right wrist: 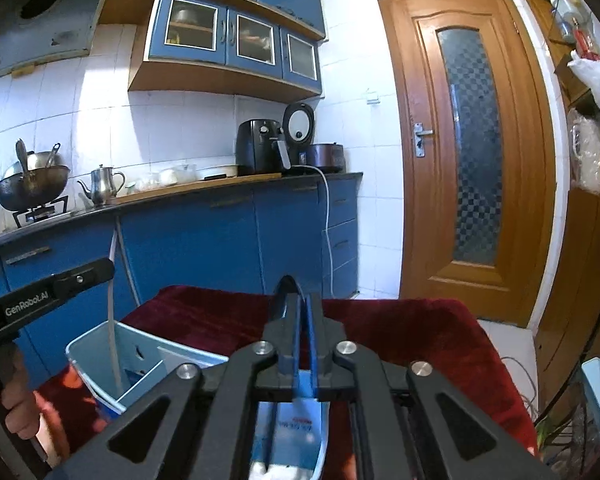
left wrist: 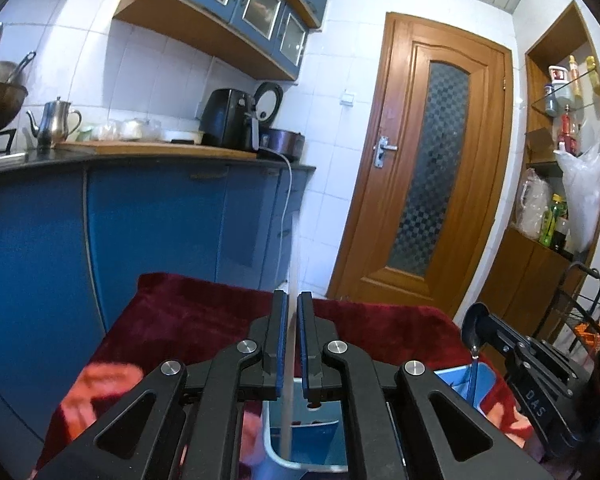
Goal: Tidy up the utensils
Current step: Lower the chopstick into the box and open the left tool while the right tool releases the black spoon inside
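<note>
- Two utensils are in hand at this moment, both poised over one light blue bin (right wrist: 100,356) that sits on a surface draped in a dark red cloth (left wrist: 204,312).
- Bin: it rests at the near edge of the cloth; from the right wrist view I can see dividers inside and no other utensil clearly lying in it, so sorting looks to be at an early or middle stage. How many utensils remain elsewhere I cannot tell.
- Left gripper (left wrist: 293,344): jaws nearly closed, clamped on a long pale stick (left wrist: 292,264), probably a chopstick or straw, which stands almost upright with its lower end already down inside the bin.
- Right gripper (right wrist: 302,328): jaws nearly closed on the thin handle of a dark spoon (left wrist: 473,326), bowl up, its handle end reaching down towards the bin's right side.
- Left to do, as I judge it: let go of the stick so that it drops into its compartment, then lower and release the spoon into its own.
</note>
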